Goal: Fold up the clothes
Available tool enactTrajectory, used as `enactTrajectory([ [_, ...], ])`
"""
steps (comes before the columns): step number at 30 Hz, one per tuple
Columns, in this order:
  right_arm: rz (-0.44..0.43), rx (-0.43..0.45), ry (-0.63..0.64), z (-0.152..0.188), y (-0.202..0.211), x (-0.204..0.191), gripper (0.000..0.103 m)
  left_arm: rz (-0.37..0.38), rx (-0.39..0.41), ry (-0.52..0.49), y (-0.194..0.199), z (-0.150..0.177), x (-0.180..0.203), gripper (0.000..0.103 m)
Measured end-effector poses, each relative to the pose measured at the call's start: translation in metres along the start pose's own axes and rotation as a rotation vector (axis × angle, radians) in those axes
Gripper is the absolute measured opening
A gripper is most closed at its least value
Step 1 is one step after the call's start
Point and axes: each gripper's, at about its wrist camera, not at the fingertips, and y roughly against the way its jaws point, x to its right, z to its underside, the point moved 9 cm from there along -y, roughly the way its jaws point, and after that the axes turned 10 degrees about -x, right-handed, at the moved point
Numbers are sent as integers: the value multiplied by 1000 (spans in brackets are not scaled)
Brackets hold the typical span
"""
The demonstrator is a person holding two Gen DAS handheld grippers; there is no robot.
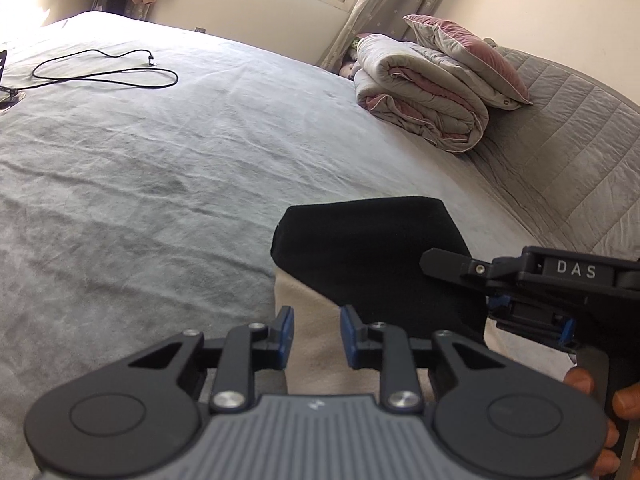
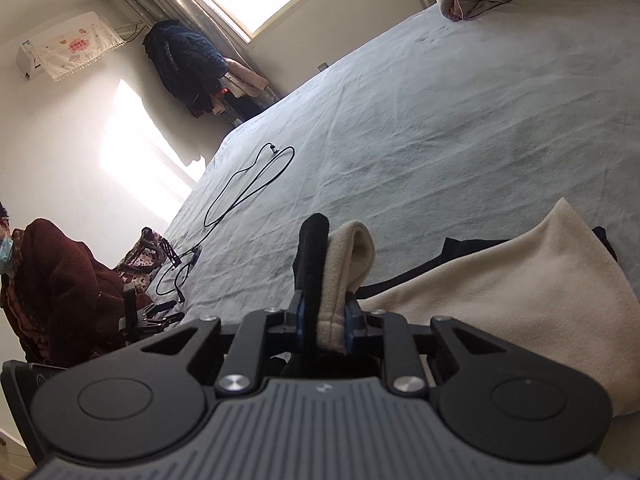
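Garment (image 2: 520, 292): cream fleece with a black side, lay on the bed at the lower right of the right wrist view; in the left wrist view it showed as a black fold over cream, lower centre.

Right gripper (image 2: 325, 320): fingers narrow, clamped on a doubled edge of the garment, black layer on the left and cream layer on the right, the bunched fold standing up above the pads.

Left gripper (image 1: 317, 334): fingers set narrowly apart above the cream part of the garment; no cloth seen between them. Whether the tips touched the fabric could not be told.

Bed (image 1: 160, 152): grey wrinkled sheet, filled most of both views.

Cable (image 1: 100, 72): black, looped, upper left of the left wrist view.

Quilt (image 1: 424, 92): grey and pink, folded, upper right, pillow on top.

Hanging clothes (image 2: 188, 64): dark, upper left of the right wrist view, beside the window.
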Motion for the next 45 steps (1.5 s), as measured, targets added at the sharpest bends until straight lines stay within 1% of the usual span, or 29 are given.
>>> enactTrajectory([
  [4, -31, 20, -33, -7, 12, 5, 22, 39, 18, -19, 3, -4, 13, 26],
  [10, -69, 38, -98, -21, 28, 26, 22, 90, 25, -70, 0, -4, 37, 26],
  [17, -105, 46, -187, -27, 41, 60, 22, 152, 5, -105, -11, 2, 62, 26],
  [25, -109, 27, -292, -23, 47, 103, 22, 192, -26, -152, -24, 11, 81, 26],
  [30, -112, 21, -339, -22, 49, 122, 22, 231, -63, -162, -35, 16, 89, 26],
  [34, -120, 21, -385, -23, 53, 136, 22, 241, -74, -196, -40, 22, 98, 26],
  [37, -110, 11, -373, -23, 55, 138, 22, 251, -94, -210, -45, 26, 104, 26],
  [40, -59, -3, -340, -21, 53, 141, 22, 241, -138, -229, -58, 35, 109, 26],
  [42, -43, -2, -325, -20, 54, 143, 22, 236, -157, -236, -67, 41, 111, 26],
  [45, -13, -6, -286, -18, 56, 142, 22, 232, -161, -257, -72, 47, 115, 26],
])
